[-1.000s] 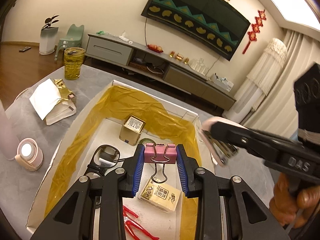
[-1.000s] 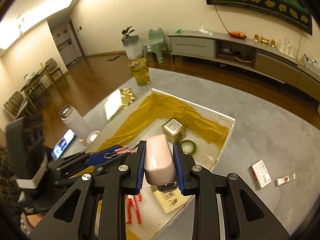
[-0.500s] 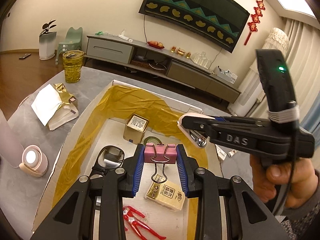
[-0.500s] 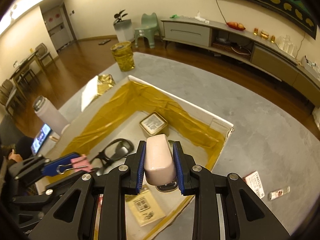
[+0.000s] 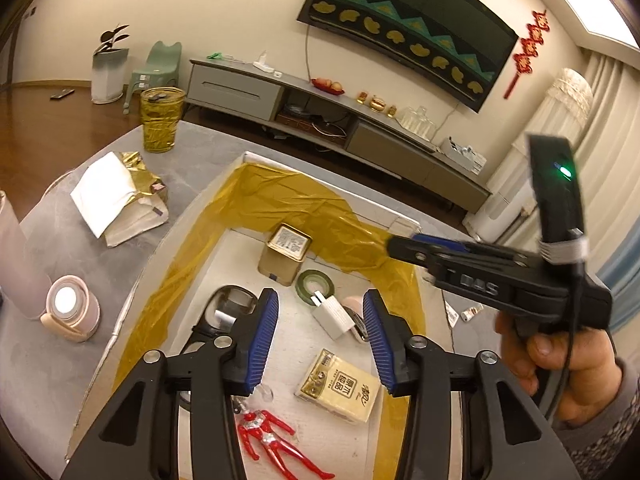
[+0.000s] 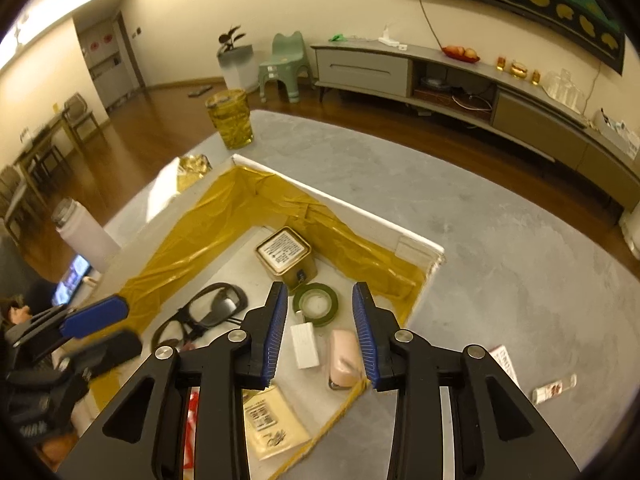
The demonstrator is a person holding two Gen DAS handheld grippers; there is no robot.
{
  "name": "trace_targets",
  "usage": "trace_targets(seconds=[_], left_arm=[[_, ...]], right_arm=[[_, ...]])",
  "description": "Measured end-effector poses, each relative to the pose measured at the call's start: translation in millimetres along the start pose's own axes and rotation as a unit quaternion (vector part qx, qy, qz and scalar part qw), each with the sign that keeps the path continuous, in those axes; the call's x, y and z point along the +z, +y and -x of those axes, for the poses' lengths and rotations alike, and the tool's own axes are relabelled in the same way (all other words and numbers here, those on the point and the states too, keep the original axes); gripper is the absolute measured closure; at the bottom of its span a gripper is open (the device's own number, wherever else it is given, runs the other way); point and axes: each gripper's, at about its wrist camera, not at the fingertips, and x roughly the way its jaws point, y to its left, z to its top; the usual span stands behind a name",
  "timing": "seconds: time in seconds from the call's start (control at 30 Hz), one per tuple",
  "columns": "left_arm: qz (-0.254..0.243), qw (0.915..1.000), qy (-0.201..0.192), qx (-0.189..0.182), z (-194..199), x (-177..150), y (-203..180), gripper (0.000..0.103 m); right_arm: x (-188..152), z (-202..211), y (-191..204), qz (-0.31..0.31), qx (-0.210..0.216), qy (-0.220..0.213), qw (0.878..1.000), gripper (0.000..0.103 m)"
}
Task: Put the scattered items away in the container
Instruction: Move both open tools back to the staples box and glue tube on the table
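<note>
Gold-lined box (image 5: 304,196) sits below both grippers. Left gripper (image 5: 320,336) hangs spread and empty over the white charger (image 5: 332,314); right gripper (image 6: 320,332) is released too, the pink stapler (image 6: 344,358) lying below its right finger near the box's edge.

A yellow-green patterned glass (image 5: 162,119) stands at the upper left of the left wrist view, on the grey worktop (image 5: 48,236). Below it lies a torn white and gold wrapper (image 5: 120,196). At the left edge a pale pink bottle (image 5: 16,256) stands just beside a small round lit lamp (image 5: 71,309). Along the far wall runs a long grey TV cabinet (image 5: 320,120), with a dark curved screen (image 5: 412,28) above it and red hanging ornaments (image 5: 528,54) at the upper right. A mint green stool (image 6: 285,65) and a potted plant (image 6: 236,56) sit on the wooden floor (image 6: 160,120) at upper centre of the right wrist view.
</note>
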Motion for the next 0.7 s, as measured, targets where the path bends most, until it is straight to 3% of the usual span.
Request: trace_targets(seconds=[0.33,0.5,0.7], left_arm=[[-0.013,0.9992,-0.035,-0.014,23.9,1.6,-19.1,0.057],[-0.051,0.9979,-0.034,-0.018,30.0,-5.4,-49.0,0.057],[-0.100,0.9934,-0.029,-0.049,32.3,-18.1,-90.9,0.057]], right_arm=[[-82.2,90.0,-8.5,-0.019,0.114,-0.069,0.991,0.067],[-132.2,110.6,-15.6,-0.027,0.131,-0.083,0.988,0.067],[-186.8,121.0,-52.9,-0.101,0.154,-0.106,0.977,0.067]])
